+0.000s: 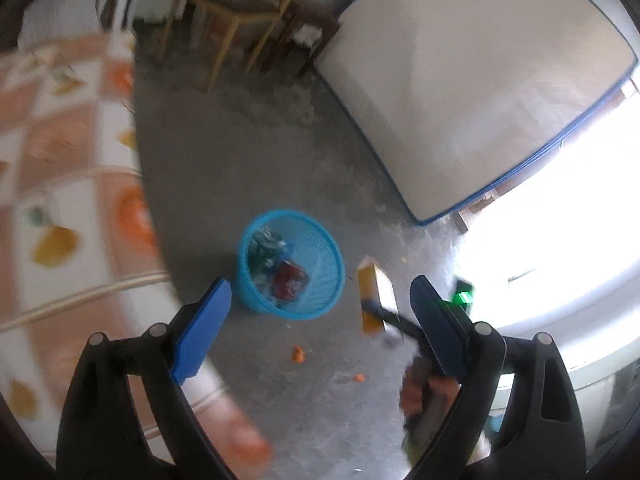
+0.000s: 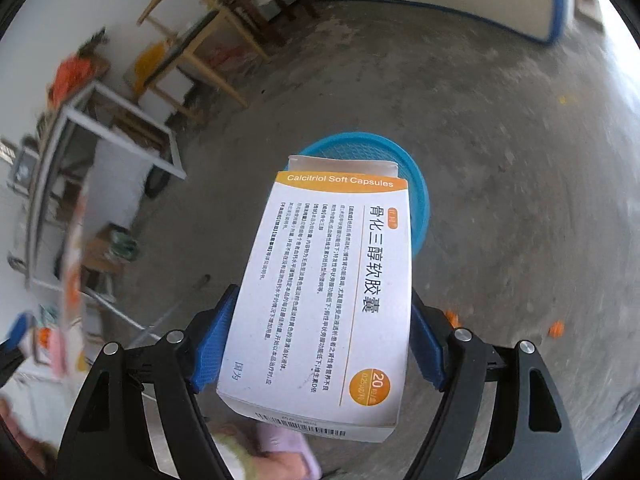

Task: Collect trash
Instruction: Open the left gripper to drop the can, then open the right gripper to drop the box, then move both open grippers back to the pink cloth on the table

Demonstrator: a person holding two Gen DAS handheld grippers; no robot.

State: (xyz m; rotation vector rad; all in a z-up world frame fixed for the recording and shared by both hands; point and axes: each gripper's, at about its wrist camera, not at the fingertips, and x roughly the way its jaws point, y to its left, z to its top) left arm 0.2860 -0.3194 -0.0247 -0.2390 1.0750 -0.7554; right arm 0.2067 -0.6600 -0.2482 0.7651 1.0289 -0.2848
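A white and orange medicine box (image 2: 332, 300) marked "Calcitriol Soft Capsules" sits between the blue pads of my right gripper (image 2: 324, 296), which is shut on its sides. Behind the box, the rim of a blue plastic basket (image 2: 418, 188) shows on the floor. In the left wrist view the same basket (image 1: 320, 248) stands on the grey floor with wrappers inside, and the box (image 1: 376, 296) hangs to its right, held by the right gripper. My left gripper (image 1: 320, 286) is open and holds nothing.
A table with a fruit-patterned cloth (image 1: 60, 160) fills the left. A white mattress (image 1: 480, 80) leans at the right. Wooden chairs (image 1: 240, 12) stand at the back. Orange scraps (image 1: 298, 354) lie on the floor. A green object (image 1: 464, 294) is near the bright doorway.
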